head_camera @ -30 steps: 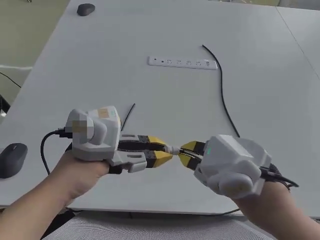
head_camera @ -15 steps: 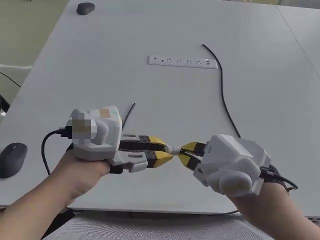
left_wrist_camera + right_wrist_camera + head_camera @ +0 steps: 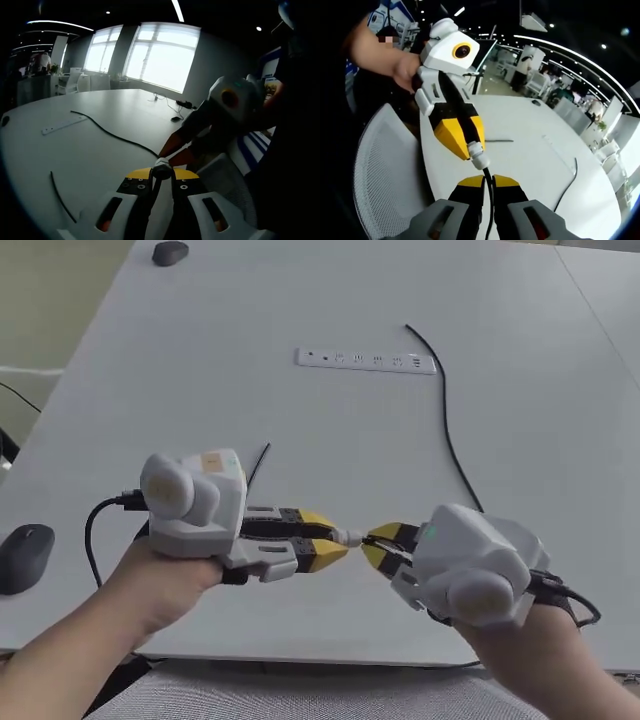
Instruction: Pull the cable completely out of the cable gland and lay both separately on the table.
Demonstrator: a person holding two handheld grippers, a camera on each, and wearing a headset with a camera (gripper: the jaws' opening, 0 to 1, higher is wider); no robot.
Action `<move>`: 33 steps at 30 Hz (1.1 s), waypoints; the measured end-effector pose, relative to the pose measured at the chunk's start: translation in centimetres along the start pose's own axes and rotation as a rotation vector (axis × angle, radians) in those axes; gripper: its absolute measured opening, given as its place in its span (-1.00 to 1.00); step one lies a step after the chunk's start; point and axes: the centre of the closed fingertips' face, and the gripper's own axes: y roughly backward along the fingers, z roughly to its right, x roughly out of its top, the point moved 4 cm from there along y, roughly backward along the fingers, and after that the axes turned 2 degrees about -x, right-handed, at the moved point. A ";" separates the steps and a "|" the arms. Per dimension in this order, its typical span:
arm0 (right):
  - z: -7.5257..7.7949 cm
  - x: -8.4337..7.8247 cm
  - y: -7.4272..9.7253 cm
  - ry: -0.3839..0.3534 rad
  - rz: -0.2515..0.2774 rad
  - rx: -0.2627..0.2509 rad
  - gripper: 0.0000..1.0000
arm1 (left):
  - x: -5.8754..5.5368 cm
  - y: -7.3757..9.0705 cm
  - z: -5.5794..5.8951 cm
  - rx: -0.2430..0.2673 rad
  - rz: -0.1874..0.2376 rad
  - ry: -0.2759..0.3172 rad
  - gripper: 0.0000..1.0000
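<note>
Above the table's near edge, my left gripper (image 3: 333,543) is shut on a small white cable gland (image 3: 348,537), which sticks out from its yellow jaw tips. In the left gripper view the gland (image 3: 162,167) sits right between the tips of that gripper (image 3: 161,176). A thin black cable (image 3: 490,192) runs out of the gland (image 3: 477,152) and into my right gripper (image 3: 488,182), which is shut on it. The right gripper (image 3: 380,544) faces the left one tip to tip, a short gap apart.
On the white table (image 3: 200,370) lie a white power strip (image 3: 366,361) with its long black cord (image 3: 447,425), and a short loose black wire (image 3: 257,468). One dark mouse (image 3: 25,555) lies at the near left and another (image 3: 170,252) at the far edge. A white mesh chair (image 3: 385,165) stands below.
</note>
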 end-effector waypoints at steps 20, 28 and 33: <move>2.0 -5.6 -0.2 -0.326 -0.090 -0.073 -1.00 | 0.2 -0.2 0.0 -0.011 0.008 -0.005 -0.71; 2.7 -9.3 -0.7 -0.603 -0.138 -0.122 -0.99 | 0.3 -0.2 -0.1 -0.014 0.005 -0.011 -0.71; 2.7 -10.5 -0.8 -0.686 -0.158 -0.151 -0.99 | 0.2 -0.4 -0.1 -0.013 0.001 -0.021 -0.71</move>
